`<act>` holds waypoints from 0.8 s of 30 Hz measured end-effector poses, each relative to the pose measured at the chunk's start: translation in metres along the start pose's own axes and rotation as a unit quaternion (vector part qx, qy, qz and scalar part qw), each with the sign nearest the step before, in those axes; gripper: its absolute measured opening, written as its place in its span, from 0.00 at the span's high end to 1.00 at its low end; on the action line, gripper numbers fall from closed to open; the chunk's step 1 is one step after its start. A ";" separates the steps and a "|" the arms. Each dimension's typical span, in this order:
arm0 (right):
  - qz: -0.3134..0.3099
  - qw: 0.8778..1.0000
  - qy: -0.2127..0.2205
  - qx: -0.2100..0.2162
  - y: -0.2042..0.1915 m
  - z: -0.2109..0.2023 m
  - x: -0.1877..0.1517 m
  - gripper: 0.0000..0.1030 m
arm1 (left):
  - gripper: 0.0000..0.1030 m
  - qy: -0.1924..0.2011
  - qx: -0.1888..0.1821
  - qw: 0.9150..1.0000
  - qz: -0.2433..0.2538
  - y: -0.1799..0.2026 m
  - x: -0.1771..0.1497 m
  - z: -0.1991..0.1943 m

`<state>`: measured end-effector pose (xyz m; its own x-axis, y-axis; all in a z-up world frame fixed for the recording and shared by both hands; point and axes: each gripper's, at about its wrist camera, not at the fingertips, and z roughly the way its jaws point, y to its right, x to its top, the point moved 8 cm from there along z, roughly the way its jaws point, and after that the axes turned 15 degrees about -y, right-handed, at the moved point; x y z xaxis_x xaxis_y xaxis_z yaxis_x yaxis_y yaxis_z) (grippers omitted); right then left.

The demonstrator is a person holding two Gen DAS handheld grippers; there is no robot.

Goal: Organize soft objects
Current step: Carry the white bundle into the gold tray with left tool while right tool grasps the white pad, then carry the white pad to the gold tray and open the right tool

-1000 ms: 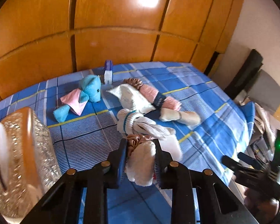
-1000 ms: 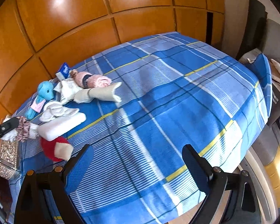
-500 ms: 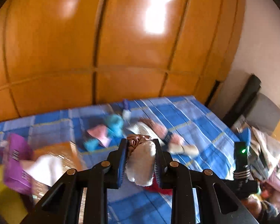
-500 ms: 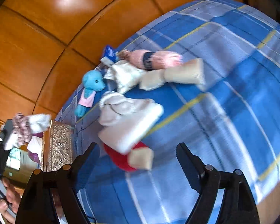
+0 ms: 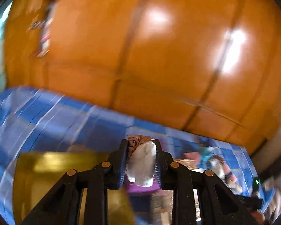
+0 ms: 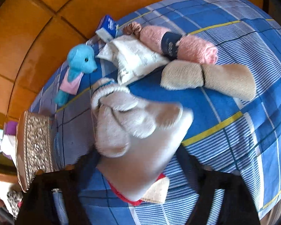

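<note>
The left tool point(image 5: 140, 161) is pinching a scrunchie point(image 5: 140, 166), a small white-and-tan fluffy bundle squeezed between its pads and lifted clear of the bed point(image 5: 52, 116). Below it that view shows a blurred yellow shape point(image 5: 52, 170) and something purple point(image 5: 140, 188); what they are I cannot tell. This looks like the carrying step: one soft item on its way off the pile, probably to a container at the bedside. Next it needs to be held over that place before the pads let go.

The right tool point(image 6: 138, 170) is closing, its blurred fingers astride a pale plush point(image 6: 138, 131) that lies over a red item point(image 6: 125, 196); whether the pads press on it yet I cannot tell. It seems to be starting the next pick, which calls for a firm pinch on the plush alone, not the red piece under it.

Beyond lie a beige sock point(image 6: 208, 78), a white cloth point(image 6: 134, 58), a pink roll point(image 6: 178, 43), a blue toy point(image 6: 80, 63) and a small blue box point(image 6: 108, 27), with a glittery box point(image 6: 33, 146) at the bed's edge.

A second ago the left tool held the scrunchie low over the pile; now it faces the wooden wall point(image 5: 140, 56) with the pile off at the right. The right tool was spread wide over bare bedspread, well away from the plush.
</note>
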<state>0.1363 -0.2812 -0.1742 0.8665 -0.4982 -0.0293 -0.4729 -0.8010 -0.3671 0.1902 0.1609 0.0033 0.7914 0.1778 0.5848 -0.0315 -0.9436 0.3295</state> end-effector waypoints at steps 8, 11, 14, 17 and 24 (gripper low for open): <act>-0.020 1.000 0.006 -0.002 -0.005 -0.004 -0.013 0.67 | 0.72 -0.076 0.015 0.993 -0.090 -0.073 -0.045 0.073; -0.031 0.999 0.013 -0.003 -0.009 -0.010 -0.017 0.67 | 0.56 -0.079 0.008 0.993 -0.093 -0.068 -0.049 0.084; -0.044 0.999 0.024 -0.006 -0.015 -0.015 -0.022 0.67 | 0.26 -0.066 -0.004 0.992 -0.108 -0.064 -0.046 0.086; -0.050 0.998 0.038 0.002 -0.018 -0.025 -0.026 0.67 | 0.22 -0.051 0.009 0.992 -0.119 -0.067 -0.045 0.075; -0.076 0.993 0.086 0.032 -0.023 -0.062 -0.032 0.67 | 0.22 -0.044 0.062 0.996 -0.052 -0.055 -0.074 0.047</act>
<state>0.1093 -0.2671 -0.1072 0.8844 -0.4268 0.1890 -0.3223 -0.8513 -0.4140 0.1620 0.1868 -0.0925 0.8369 0.2571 0.4831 0.1252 -0.9493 0.2883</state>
